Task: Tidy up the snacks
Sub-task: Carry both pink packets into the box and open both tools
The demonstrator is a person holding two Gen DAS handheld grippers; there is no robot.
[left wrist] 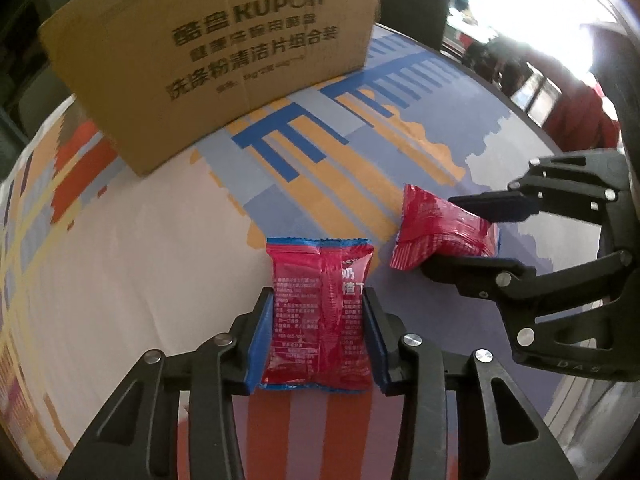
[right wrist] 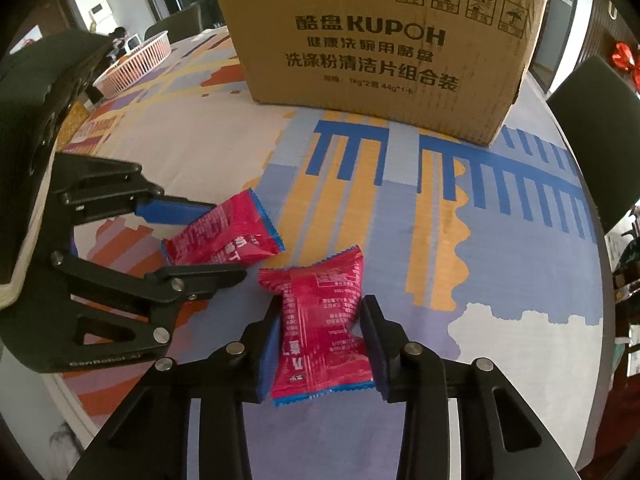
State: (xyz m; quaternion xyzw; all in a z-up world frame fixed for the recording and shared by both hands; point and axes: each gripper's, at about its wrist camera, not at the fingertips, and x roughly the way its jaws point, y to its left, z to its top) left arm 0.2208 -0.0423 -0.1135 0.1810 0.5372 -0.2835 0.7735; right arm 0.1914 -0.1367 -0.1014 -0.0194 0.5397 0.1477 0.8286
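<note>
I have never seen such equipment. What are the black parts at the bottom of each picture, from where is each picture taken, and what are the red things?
The black parts are hand-held tongs, one in each of a person's hands, each carrying a camera that looks along its fingers. One picture comes from the left tongs, the other from the right tongs; each camera also sees the other tongs at the side. Each pair is closed on a red snack packet: the left packet and the right packet. Behind them, a cardboard box stands on a colourful tablecloth. A pink basket sits farther away.
</note>
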